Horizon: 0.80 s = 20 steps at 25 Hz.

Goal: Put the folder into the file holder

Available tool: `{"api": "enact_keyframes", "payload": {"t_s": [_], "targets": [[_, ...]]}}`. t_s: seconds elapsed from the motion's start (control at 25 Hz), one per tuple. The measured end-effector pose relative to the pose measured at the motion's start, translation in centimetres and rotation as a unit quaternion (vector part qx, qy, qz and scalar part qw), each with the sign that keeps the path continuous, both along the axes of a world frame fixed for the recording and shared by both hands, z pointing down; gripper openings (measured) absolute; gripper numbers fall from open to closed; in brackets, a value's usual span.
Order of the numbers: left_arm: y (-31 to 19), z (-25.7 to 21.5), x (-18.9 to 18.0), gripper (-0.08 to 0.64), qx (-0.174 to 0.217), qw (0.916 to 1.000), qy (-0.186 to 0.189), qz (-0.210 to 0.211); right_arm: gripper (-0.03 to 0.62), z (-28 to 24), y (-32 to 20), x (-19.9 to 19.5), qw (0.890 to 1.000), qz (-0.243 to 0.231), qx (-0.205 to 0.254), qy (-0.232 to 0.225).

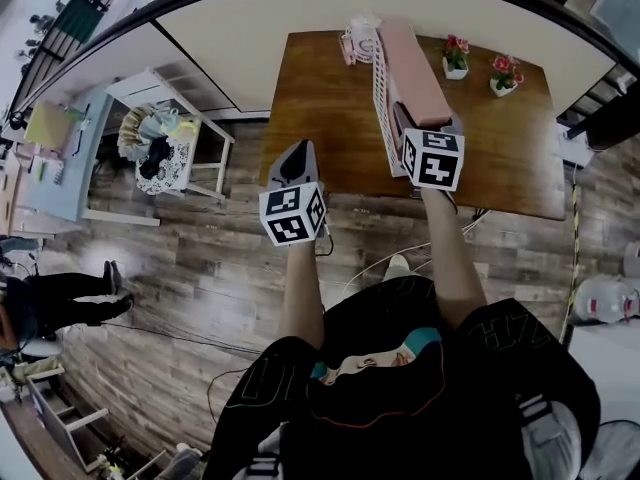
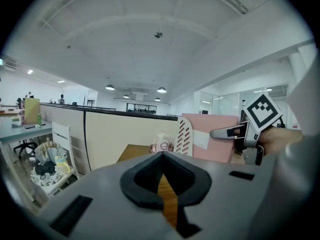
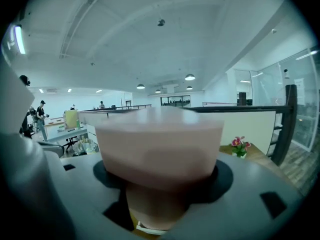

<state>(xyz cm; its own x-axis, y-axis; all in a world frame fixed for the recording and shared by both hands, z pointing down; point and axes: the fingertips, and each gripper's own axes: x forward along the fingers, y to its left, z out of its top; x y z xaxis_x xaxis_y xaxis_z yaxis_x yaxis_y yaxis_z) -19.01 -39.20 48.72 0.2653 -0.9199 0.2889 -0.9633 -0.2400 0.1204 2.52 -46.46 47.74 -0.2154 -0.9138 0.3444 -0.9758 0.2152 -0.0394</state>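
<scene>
A thick pink folder [image 1: 415, 73] stands on its edge in the white slatted file holder [image 1: 381, 98] on the brown table [image 1: 320, 118]. My right gripper [image 1: 405, 120] is at the folder's near end. In the right gripper view the blurred folder [image 3: 160, 144] fills the space between the jaws, with dark gaps beside its lower part. My left gripper [image 1: 297, 156] hovers near the table's left front edge, jaws together and nothing held. The left gripper view shows the folder [image 2: 215, 139], the holder [image 2: 185, 136] and the right gripper [image 2: 227, 132] at its side.
Two small flower pots [image 1: 456, 58] [image 1: 505, 73] stand at the table's far right. A small pink and white object [image 1: 360, 40] sits behind the holder. A white rack with clutter [image 1: 165, 138] stands on the floor to the left. Cables lie under the table's front edge.
</scene>
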Motion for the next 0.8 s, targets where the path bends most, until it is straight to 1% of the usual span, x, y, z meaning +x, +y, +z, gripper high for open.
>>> {"api": "enact_keyframes", "payload": {"t_s": [0.08, 0.24, 0.36, 0.4, 0.48, 0.56, 0.64, 0.72, 0.8], "targets": [[0.1, -0.1, 0.0, -0.003, 0.002, 1.0000, 0.003, 0.002, 0.305, -2.1, 0.2, 0.1, 1.000, 0.000, 0.026, -0.002], [0.0, -0.6, 0.0, -0.003, 0.011, 0.9998, 0.012, 0.006, 0.305, -8.0, 1.0, 0.3, 0.995, 0.001, 0.095, -0.008], [0.1, -1.4, 0.1, -0.003, 0.020, 0.9996, 0.017, 0.009, 0.301, -11.5, 1.9, 0.0, 0.991, -0.012, 0.133, -0.025], [0.1, -1.6, 0.0, -0.003, 0.024, 0.9995, 0.017, 0.010, 0.289, -12.3, 2.2, -0.3, 0.989, -0.017, 0.144, -0.025], [0.2, -2.2, -0.4, -0.003, 0.030, 0.9994, 0.018, 0.006, 0.177, -14.0, 2.8, -1.0, 0.985, -0.023, 0.171, -0.016], [0.5, -2.7, -1.4, -0.003, 0.036, 0.9992, 0.019, -0.003, 0.118, -15.4, 3.4, -2.1, 0.980, -0.034, 0.194, -0.015], [0.8, -3.2, -2.6, -0.003, 0.042, 0.9988, 0.021, -0.014, 0.047, -16.2, 3.8, -3.6, 0.977, -0.049, 0.207, -0.026], [1.2, -3.6, -3.7, -0.003, 0.047, 0.9982, 0.023, -0.027, 0.009, -16.2, 4.1, -5.1, 0.975, -0.067, 0.208, -0.032], [1.6, -4.0, -4.9, -0.003, 0.053, 0.9975, 0.024, -0.040, 0.003, -15.5, 4.2, -6.8, 0.976, -0.088, 0.198, -0.035]]}}
